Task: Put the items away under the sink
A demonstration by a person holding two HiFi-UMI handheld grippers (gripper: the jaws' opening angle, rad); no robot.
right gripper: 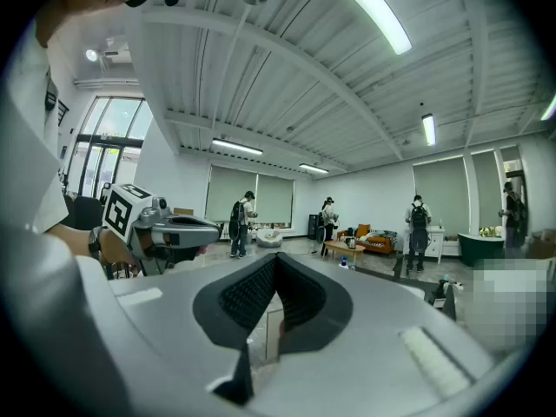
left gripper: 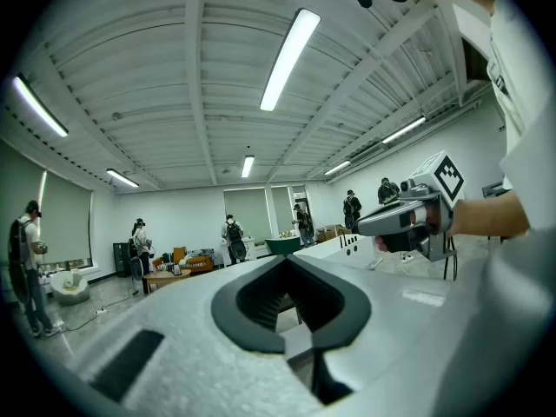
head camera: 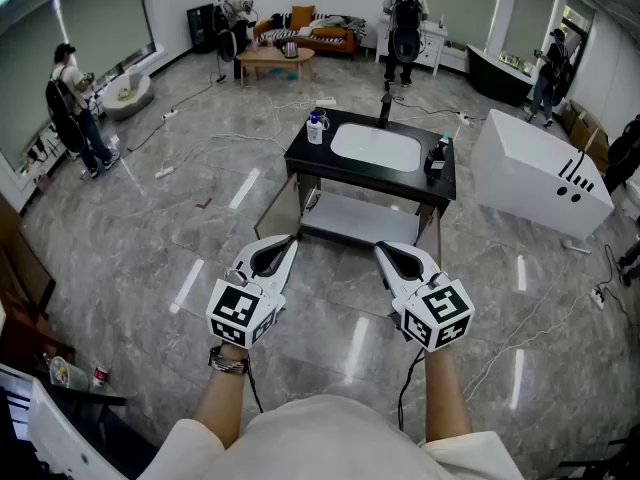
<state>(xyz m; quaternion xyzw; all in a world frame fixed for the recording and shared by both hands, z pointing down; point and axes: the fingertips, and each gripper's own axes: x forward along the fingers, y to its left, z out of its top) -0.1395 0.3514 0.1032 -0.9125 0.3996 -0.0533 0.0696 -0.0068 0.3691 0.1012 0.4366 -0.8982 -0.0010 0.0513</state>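
Note:
A black sink stand point(head camera: 300, 154) with a white basin point(head camera: 375, 148) stands on the floor ahead of me. On its top are a white bottle with a blue cap point(head camera: 316, 128) at the left, a dark item point(head camera: 436, 158) at the right, and a black faucet point(head camera: 385, 103) at the back. A pale shelf point(head camera: 360, 218) lies under the sink. My left gripper point(head camera: 291, 240) and right gripper point(head camera: 381, 249) are held side by side short of the stand, both shut and holding nothing. The right gripper view also catches the bottle point(right gripper: 345, 262) and the left gripper point(right gripper: 165, 230).
A brown door panel point(head camera: 277, 203) hangs open at the stand's left. A big white box point(head camera: 540, 173) sits to the right. Cables point(head camera: 540, 318) trail over the grey floor. Several people stand around the room, with a coffee table point(head camera: 275, 58) at the back.

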